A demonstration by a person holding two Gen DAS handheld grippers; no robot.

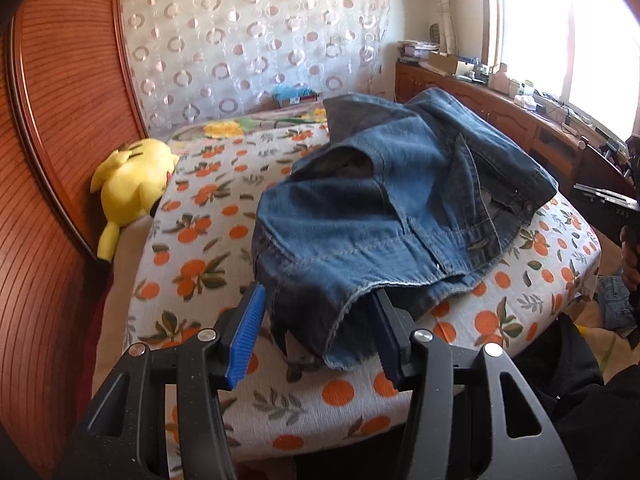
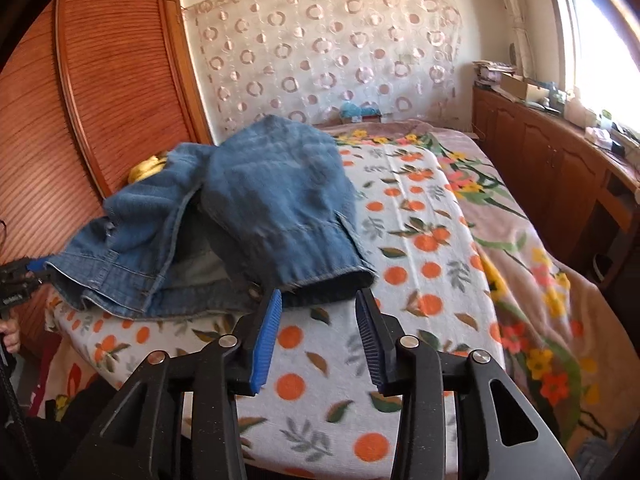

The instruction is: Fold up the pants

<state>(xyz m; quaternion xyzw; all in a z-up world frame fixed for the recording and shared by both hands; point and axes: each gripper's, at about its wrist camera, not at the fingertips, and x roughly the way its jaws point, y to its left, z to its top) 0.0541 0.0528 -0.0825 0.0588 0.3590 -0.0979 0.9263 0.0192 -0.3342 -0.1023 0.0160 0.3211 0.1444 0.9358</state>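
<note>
Two bits of writing show, and neither can be read: small white letters on the left claw's body at 9 o'clock in the right wrist view, and faint marks on the right claw's body at 3 o'clock in the left wrist view.

In the left wrist view, a wardrobe point(image 1: 60, 120) fills 9 o'clock, with a yellow toy point(image 1: 132, 176) lying against it on the bed point(image 1: 200, 240). At 12 o'clock, at the bed's far end before the curtain point(image 1: 248, 40), a low box point(image 1: 294, 98) holds something blue and fuzzy. The pants point(image 1: 380, 200) lie crumpled mid-bed, waistband and button toward 3 o'clock. The left claw point(image 1: 318, 294) stands half wide with a frayed hem draped between its pads point(image 1: 244, 336); the left pad is clear of the cloth, and the right finger is partly under it. At 1 o'clock a carton point(image 1: 444, 60) sits on the counter point(image 1: 500, 108) under the window, its contents too small to tell.

In the right wrist view, the pants point(image 2: 260, 200) lie at 10 o'clock. The right claw point(image 2: 319, 295) is parted and holds nothing, with a leg hem just beyond its tips at 12 o'clock.
</note>
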